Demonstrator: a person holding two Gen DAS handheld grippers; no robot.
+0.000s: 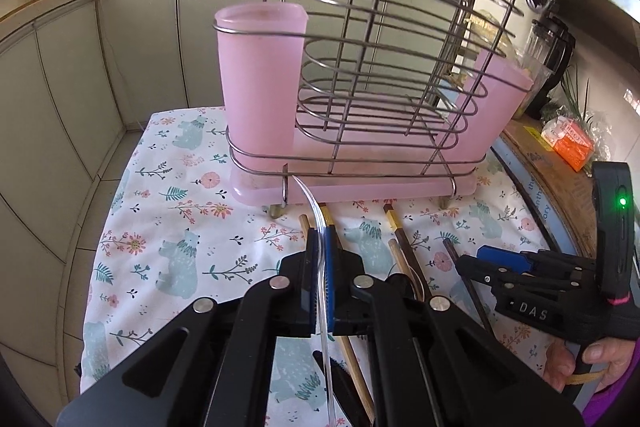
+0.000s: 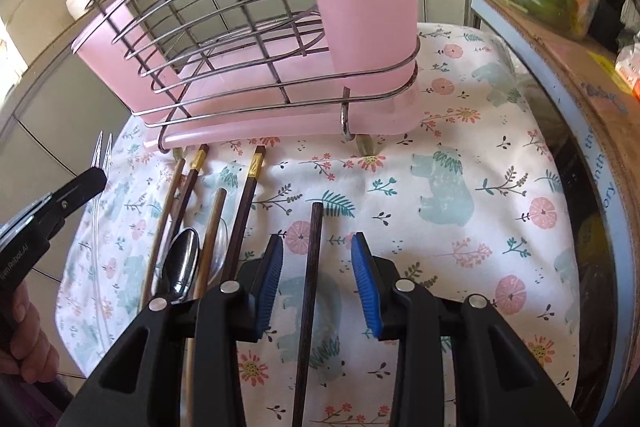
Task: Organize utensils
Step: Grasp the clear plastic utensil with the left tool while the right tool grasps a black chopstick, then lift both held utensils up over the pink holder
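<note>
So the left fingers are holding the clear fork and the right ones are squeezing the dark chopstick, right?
Not quite. The left gripper does hold the clear fork, but the right gripper is open: in the right wrist view the dark chopstick lies on the cloth between its fingers, untouched.

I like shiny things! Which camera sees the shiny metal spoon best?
The right wrist view: the shiny metal spoon lies bowl-up among the chopsticks, clearly lit. The left wrist view shows only a sliver of it behind that gripper's linkage.

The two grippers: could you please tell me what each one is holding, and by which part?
The left gripper is shut on the clear plastic fork, gripping its handle partway along. The right gripper holds nothing; its open jaws straddle a dark chopstick.
</note>
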